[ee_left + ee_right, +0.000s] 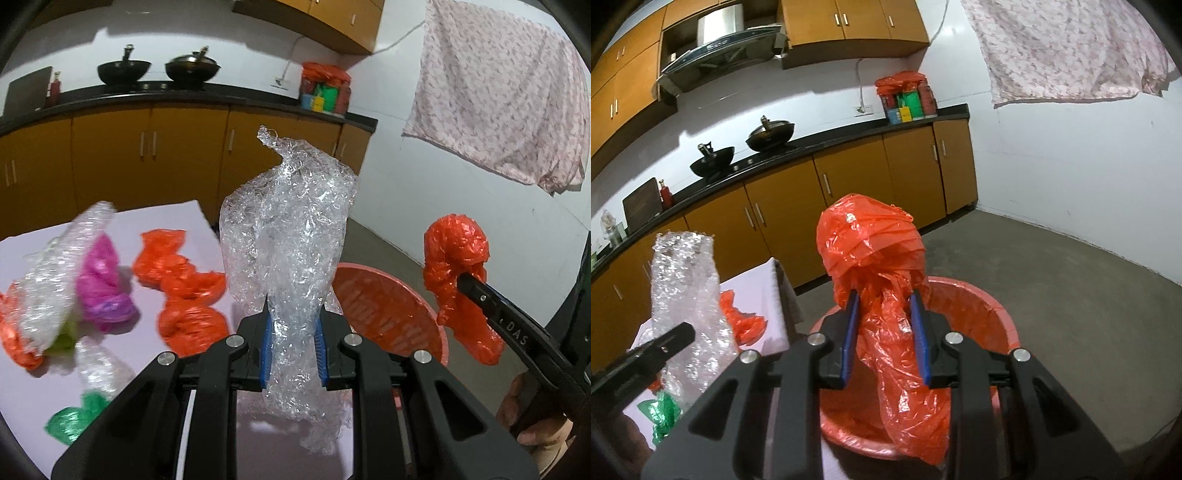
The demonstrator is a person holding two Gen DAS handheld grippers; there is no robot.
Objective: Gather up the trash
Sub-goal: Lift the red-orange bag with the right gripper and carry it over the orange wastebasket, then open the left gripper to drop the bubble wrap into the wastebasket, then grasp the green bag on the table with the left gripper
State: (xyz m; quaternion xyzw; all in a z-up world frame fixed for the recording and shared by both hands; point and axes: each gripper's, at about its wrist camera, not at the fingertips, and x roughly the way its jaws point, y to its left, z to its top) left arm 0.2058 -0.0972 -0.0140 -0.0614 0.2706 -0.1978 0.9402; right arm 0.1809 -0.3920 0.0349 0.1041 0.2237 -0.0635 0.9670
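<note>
Open floor [1052, 295] to the right of a red basin [997, 317], basin mouth unobstructed. Left of it, a table [177, 221] crowded with crumpled plastic bags [181, 273]. Cabinets [849, 184] blocking the far side.

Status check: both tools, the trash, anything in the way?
Left tool shut on clear wrap. Right tool shut on orange bag, over red basin. More trash on table. Nothing blocking.

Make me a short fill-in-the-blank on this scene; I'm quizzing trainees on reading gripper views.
1. The left gripper holds a crumpled ____ plastic wrap.
2. The right gripper holds an ____ plastic bag.
3. The basin stands on the ____.
4. Two ____ sit on the stove.

Missing: clear; orange; floor; woks
</note>
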